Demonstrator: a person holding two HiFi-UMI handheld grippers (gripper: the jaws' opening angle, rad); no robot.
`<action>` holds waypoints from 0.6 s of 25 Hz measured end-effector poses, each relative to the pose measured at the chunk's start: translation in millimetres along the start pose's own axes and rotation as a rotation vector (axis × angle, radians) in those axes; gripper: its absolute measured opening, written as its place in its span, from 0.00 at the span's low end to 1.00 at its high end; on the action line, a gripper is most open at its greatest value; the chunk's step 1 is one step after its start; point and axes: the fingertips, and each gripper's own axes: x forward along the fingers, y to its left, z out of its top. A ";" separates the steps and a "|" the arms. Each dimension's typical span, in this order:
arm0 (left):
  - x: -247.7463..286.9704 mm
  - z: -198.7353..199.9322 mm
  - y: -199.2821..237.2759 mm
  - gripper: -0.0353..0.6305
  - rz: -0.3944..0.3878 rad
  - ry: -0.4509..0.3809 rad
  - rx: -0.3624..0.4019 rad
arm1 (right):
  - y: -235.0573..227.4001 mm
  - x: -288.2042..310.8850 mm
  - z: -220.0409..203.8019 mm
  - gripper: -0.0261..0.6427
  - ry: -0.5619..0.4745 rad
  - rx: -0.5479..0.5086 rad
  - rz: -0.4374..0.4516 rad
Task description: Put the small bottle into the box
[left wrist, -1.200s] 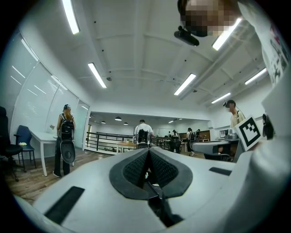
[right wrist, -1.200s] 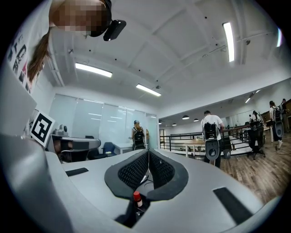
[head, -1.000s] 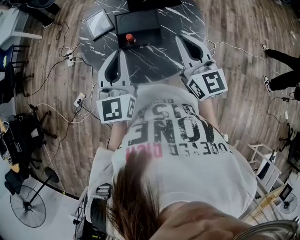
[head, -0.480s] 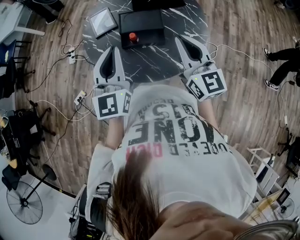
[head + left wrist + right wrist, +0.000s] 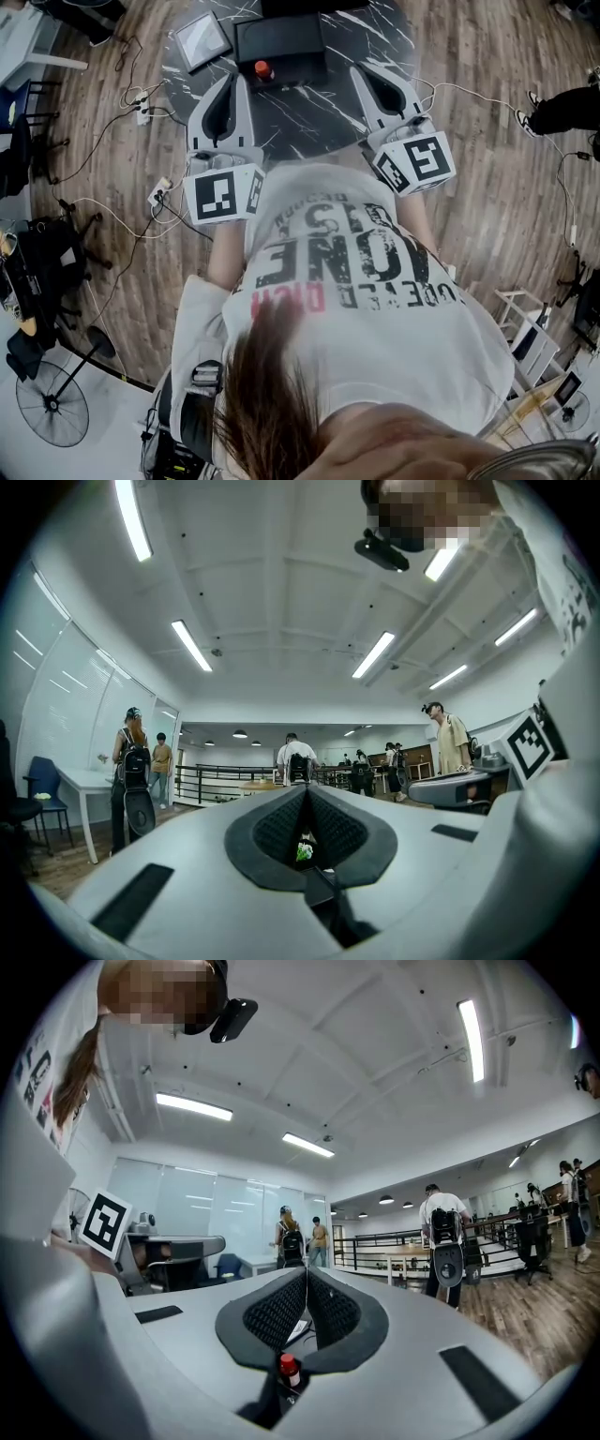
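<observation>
While both handheld grippers hang level over the near edge of the round black marble-look table (image 5: 309, 127), neither has anything in it. The left grey-white two-jaw gripper (image 5: 238, 81) has its black ribbed pads (image 5: 279, 829) pressed together on nothing, and the right grey-white gripper (image 5: 360, 74) is clamped on empty air the same way in its own view.

The small bottle with the red cap (image 5: 262, 68) stands upright at top centre of the head view, right at the lower-left corner of the flat black rectangular box (image 5: 292, 39). Honestly I can't tell from up here if it's sitting just inside that corner or parked against the front wall on the table. The right gripper view catches it low in the middle, through the gap under the pads, well out ahead of them.

So it fits two readings: bottle waiting outside the box to be grabbed, or bottle already in and the grippers backed off. Either way, any next move needs a closer look at that corner first. A grey framed tablet-like slab (image 5: 204, 41) sits just left of the box, apart from both
</observation>
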 end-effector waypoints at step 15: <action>11.0 6.6 -7.3 0.06 -0.009 -0.012 0.006 | -13.1 -0.6 7.9 0.04 -0.013 -0.005 -0.003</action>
